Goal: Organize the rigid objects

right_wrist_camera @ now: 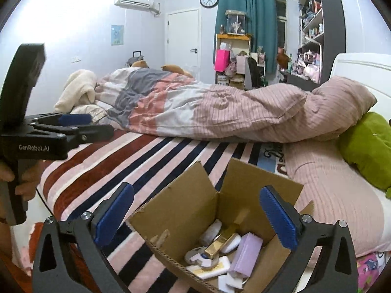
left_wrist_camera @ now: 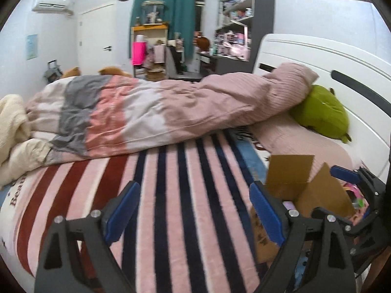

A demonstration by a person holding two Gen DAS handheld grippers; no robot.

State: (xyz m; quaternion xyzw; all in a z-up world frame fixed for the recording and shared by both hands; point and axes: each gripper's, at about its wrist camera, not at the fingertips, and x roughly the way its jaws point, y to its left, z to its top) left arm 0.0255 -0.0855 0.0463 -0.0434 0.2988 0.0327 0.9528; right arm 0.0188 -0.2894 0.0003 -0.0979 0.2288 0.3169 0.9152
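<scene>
An open cardboard box (right_wrist_camera: 185,205) sits on the striped blanket (right_wrist_camera: 102,171) at the near side of the bed. Inside lie a gold bar-shaped pack (right_wrist_camera: 220,241), a lilac box (right_wrist_camera: 245,254) and several white items (right_wrist_camera: 229,243). My right gripper (right_wrist_camera: 196,193) hangs over the box, jaws wide open and empty. My left gripper (left_wrist_camera: 194,195) is also open and empty, above bare blanket to the left of the box (left_wrist_camera: 290,173). The right wrist view shows the left gripper (right_wrist_camera: 101,124) from the side, held by a hand (right_wrist_camera: 24,178). The right gripper (left_wrist_camera: 359,195) shows at the left wrist view's right edge.
A rumpled pink, grey and white duvet (left_wrist_camera: 146,107) lies across the far half of the bed. A green plush (left_wrist_camera: 322,112) rests against the white headboard (left_wrist_camera: 317,56) on the right. A cream blanket (right_wrist_camera: 78,90) is bunched at the far left. Shelves (right_wrist_camera: 315,34) stand beyond.
</scene>
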